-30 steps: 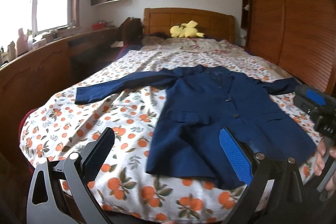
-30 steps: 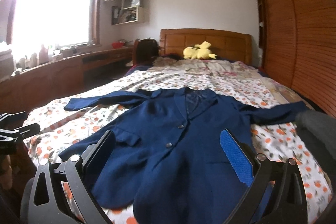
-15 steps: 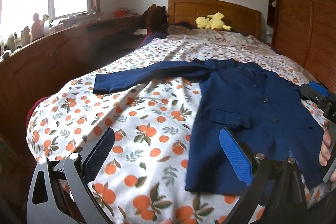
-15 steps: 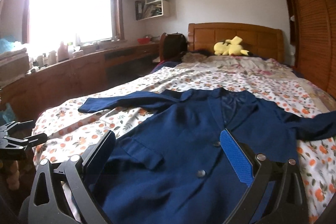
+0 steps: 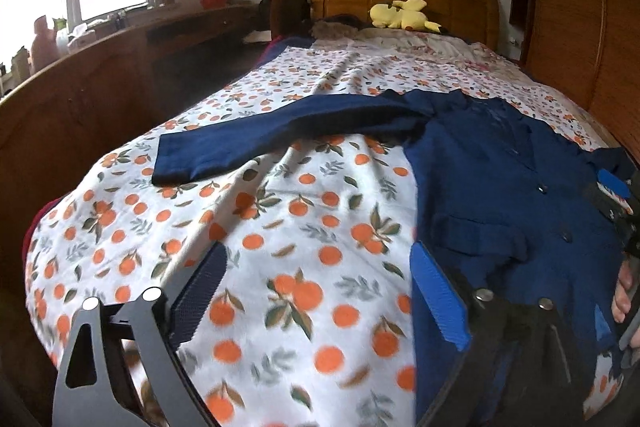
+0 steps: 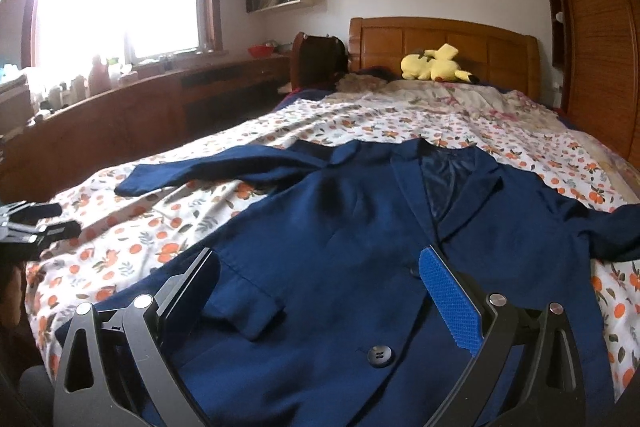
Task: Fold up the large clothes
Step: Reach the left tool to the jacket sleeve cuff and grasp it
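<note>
The jacket (image 6: 360,227) lies flat on the bed (image 5: 280,227), front up, collar toward the headboard (image 6: 440,39). The right claw (image 6: 320,307) hangs over its lower front, a button (image 6: 379,353) between the fingers. The left claw (image 5: 320,299) hangs over the bedsheet (image 5: 304,251), with the jacket's body to its right and one sleeve (image 5: 256,143) stretched out ahead of it. A stuffed toy (image 6: 436,65) sits far ahead by the headboard.

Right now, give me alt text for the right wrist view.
A navy jacket lies flat and buttoned on an orange-print bedspread, sleeves spread, with the open right gripper above its lower front. A yellow plush sits by the headboard.
</note>
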